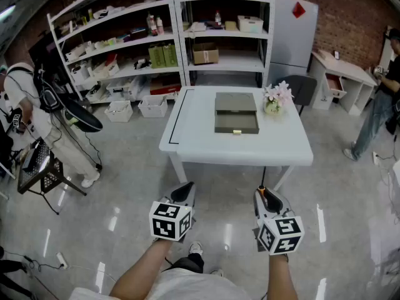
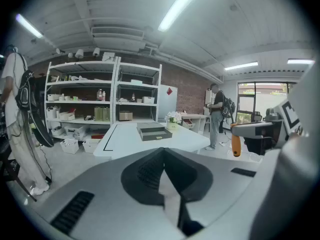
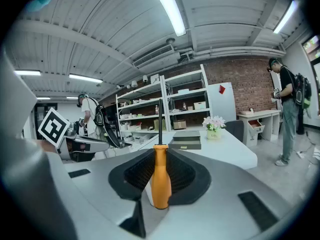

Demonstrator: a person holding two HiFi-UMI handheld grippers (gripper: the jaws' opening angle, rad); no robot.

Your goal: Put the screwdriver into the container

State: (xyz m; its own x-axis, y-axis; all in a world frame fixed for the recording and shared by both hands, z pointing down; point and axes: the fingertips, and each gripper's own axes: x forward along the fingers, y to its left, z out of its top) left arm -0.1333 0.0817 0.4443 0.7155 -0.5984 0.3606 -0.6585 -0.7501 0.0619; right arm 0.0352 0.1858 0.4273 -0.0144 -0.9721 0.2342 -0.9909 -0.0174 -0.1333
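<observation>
A screwdriver (image 3: 160, 179) with an orange handle and a thin dark shaft stands upright between the jaws of my right gripper (image 3: 161, 176), which is shut on it. In the head view its orange tip (image 1: 262, 189) shows at the front of the right gripper (image 1: 267, 200). From the left gripper view the screwdriver (image 2: 235, 145) appears at the right. My left gripper (image 2: 167, 176) is shut with nothing in it, and in the head view the left gripper (image 1: 182, 194) hovers over the floor. The grey drawer-like container (image 1: 236, 112) lies on the white table (image 1: 200, 142) ahead.
A small pot of pink flowers (image 1: 274, 99) stands right of the container. White shelves (image 1: 156, 36) with boxes line the back wall. One person (image 1: 44, 124) stands at the left, another person (image 1: 381, 99) at the right by a desk (image 1: 340, 74). A chair (image 1: 299, 89) sits behind the table.
</observation>
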